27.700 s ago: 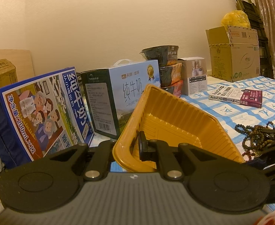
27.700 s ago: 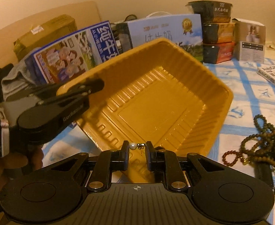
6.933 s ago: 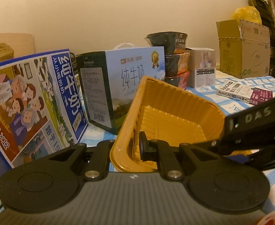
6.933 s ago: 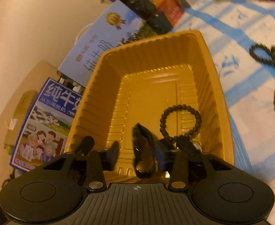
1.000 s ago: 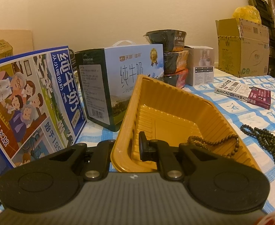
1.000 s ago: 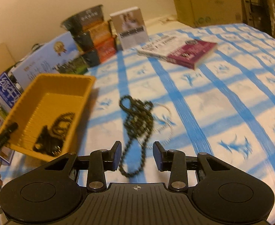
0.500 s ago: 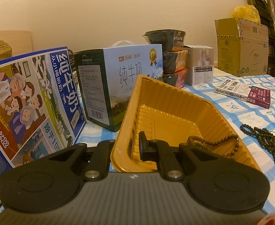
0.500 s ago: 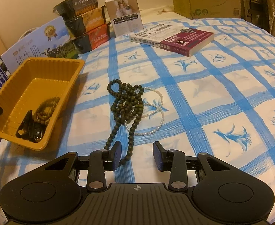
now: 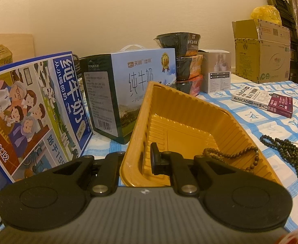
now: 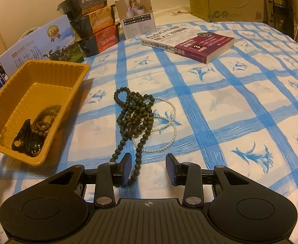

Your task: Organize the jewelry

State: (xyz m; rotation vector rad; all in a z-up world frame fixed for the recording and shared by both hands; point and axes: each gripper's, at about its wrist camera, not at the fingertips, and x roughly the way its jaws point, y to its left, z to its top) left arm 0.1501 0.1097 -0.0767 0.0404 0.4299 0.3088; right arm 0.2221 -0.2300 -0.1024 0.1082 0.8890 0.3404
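Note:
My left gripper (image 9: 137,158) is shut on the near rim of the yellow plastic tray (image 9: 189,109) and holds it tilted. The tray (image 10: 4,93) holds a brown bead bracelet (image 10: 45,120) and a dark jewelry piece (image 10: 24,136); the bracelet (image 9: 230,154) hangs over its right wall. A long dark green bead necklace (image 10: 134,118) lies in a heap on the blue-checked cloth, over a white pearl necklace (image 10: 169,126). My right gripper (image 10: 149,169) is open and empty, low over the cloth at the near end of the dark necklace, whose last beads lie by its left finger (image 10: 126,168).
Two milk cartons (image 9: 37,109) (image 9: 132,89) stand behind and left of the tray. Stacked noodle bowls (image 10: 94,20) and a small white box (image 10: 137,16) stand at the back. An AutoCAD book (image 10: 189,42) lies far right. A cardboard box (image 9: 260,50) is at the back.
My right gripper has come closer to the dark bead necklace and lower, with its jaws still open. The left gripper keeps holding the tray, unmoved.

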